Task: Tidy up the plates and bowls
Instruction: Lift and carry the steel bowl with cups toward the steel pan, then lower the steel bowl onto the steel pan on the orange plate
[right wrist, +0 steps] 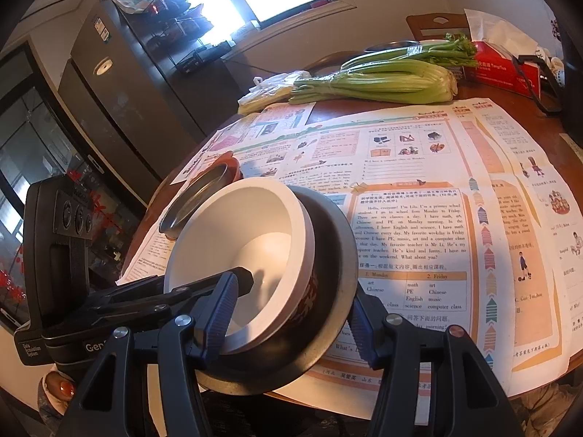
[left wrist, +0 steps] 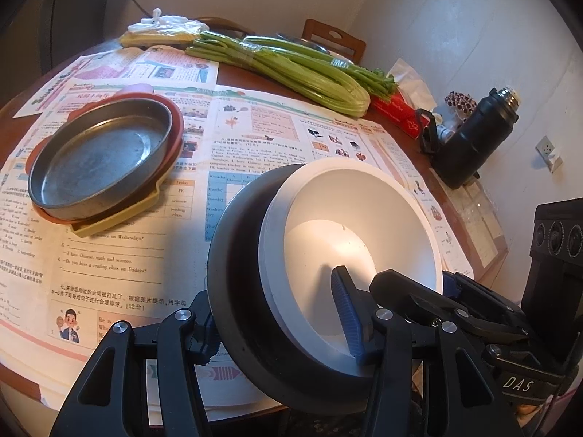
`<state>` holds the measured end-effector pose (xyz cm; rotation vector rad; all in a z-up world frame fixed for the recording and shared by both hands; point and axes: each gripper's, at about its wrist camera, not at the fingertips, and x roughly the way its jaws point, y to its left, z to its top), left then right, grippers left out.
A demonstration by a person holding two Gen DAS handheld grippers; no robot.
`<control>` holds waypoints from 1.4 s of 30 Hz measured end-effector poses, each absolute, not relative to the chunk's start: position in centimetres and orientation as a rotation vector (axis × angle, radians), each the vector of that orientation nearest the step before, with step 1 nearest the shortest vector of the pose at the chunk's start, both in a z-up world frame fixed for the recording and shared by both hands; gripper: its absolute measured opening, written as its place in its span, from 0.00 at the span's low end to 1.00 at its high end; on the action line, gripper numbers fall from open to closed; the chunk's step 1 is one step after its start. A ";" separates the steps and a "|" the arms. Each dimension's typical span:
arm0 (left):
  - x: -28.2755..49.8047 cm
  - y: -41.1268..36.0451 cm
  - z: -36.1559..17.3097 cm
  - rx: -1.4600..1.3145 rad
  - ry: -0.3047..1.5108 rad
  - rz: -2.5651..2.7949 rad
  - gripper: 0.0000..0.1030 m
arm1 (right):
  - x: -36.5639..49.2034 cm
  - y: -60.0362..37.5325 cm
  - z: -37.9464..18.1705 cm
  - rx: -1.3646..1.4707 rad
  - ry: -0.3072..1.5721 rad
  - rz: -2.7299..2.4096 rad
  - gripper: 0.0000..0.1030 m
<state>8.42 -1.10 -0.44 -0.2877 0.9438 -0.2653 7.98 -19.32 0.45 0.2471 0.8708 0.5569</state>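
Note:
A white bowl [left wrist: 349, 240] with a red patterned outside sits nested in a dark bowl [left wrist: 237, 284]. Both are tilted and held above the table's near edge. My left gripper [left wrist: 280, 331] is shut on the rims of the two bowls, one blue pad inside the white bowl. My right gripper [right wrist: 291, 320] is shut on the same stack [right wrist: 255, 247] from the other side. A metal pan [left wrist: 102, 156] rests on a red plate [left wrist: 175, 127] and a yellow tray [left wrist: 120, 215] at the left, also showing in the right wrist view [right wrist: 196, 196].
Newspaper sheets [left wrist: 255, 138] cover the round wooden table [right wrist: 510, 94]. At the back lie celery [left wrist: 302, 69], a plastic bag [left wrist: 164, 25] and a red tissue box [left wrist: 397, 109]. A black flask [left wrist: 470, 138] stands by the wall at the right. A chair back [left wrist: 333, 38] is behind.

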 end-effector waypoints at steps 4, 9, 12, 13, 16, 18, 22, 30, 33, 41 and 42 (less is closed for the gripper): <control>8.2 -0.6 0.1 -0.286 0.928 -0.256 0.53 | 8.1 -18.9 0.9 0.246 0.863 0.566 0.56; 8.1 0.1 0.7 -0.292 0.909 -0.249 0.53 | 8.4 -18.3 1.3 0.243 0.859 0.580 0.56; 8.0 0.6 0.9 -0.299 0.900 -0.244 0.53 | 8.5 -17.8 1.7 0.239 0.856 0.587 0.56; 8.0 0.7 1.0 -0.299 0.898 -0.243 0.53 | 8.5 -17.7 1.7 0.238 0.855 0.590 0.56; 7.9 1.2 1.1 -0.309 0.893 -0.239 0.53 | 8.7 -17.3 1.9 0.234 0.856 0.597 0.56; 7.9 1.6 1.2 -0.312 0.888 -0.234 0.53 | 8.9 -16.9 2.0 0.231 0.857 0.601 0.56; 7.8 2.3 1.5 -0.319 0.877 -0.226 0.53 | 9.0 -16.2 2.2 0.224 0.854 0.612 0.56; 7.7 3.9 1.7 -0.338 0.864 -0.207 0.53 | 9.5 -14.5 2.7 0.208 0.854 0.635 0.56; 7.7 4.4 1.5 -0.347 0.867 -0.199 0.53 | 9.7 -14.0 2.5 0.206 0.863 0.642 0.56; 7.8 5.7 1.7 -0.364 0.857 -0.191 0.53 | 10.2 -12.7 2.6 0.189 0.865 0.655 0.56; 7.8 5.9 1.8 -0.363 0.853 -0.190 0.53 | 10.2 -12.5 2.7 0.186 0.862 0.656 0.56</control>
